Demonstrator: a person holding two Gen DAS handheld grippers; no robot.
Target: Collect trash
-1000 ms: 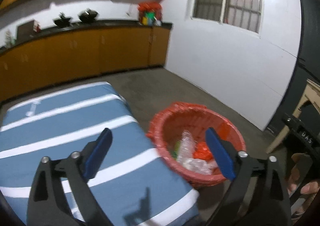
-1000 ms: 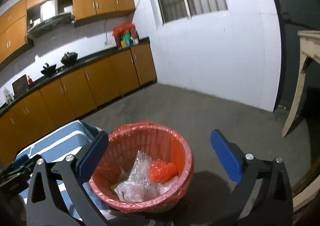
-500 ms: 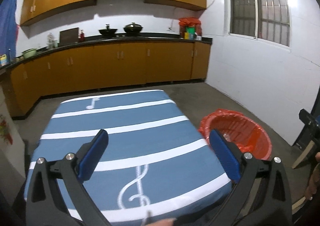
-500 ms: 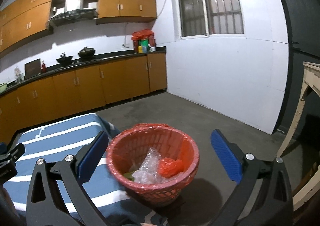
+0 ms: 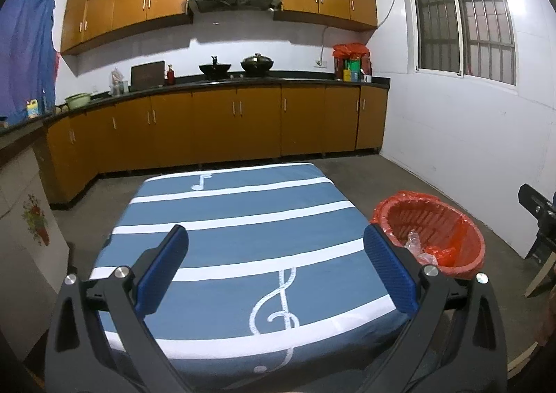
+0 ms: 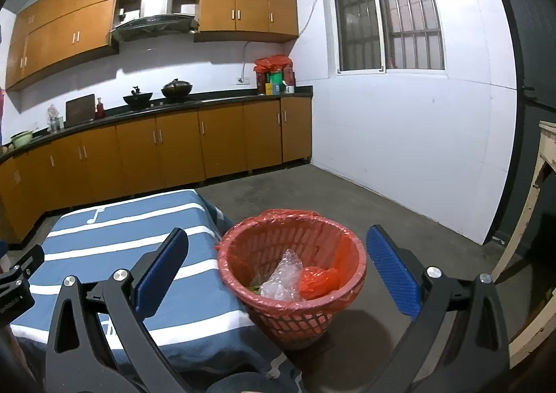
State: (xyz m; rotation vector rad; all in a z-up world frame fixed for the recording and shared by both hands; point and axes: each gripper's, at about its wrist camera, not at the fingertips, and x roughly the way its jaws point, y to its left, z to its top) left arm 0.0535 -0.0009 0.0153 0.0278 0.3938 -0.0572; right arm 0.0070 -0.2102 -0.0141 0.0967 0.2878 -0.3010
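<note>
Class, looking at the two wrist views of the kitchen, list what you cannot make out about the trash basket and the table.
- Trash basket bottom, left wrist view: hidden by its near wall.
- Greenish scrap, right wrist view: mostly covered by the clear plastic wrap.
- Table near edge, right wrist view: blocked by the open right tongs.

- Left wrist view looks level over the table [image 5: 243, 247] toward the cabinets [image 5: 215, 125].
- Right wrist view faces likewise, above the bin [image 6: 292, 267].
- Both share table, bin, cabinets.
</note>
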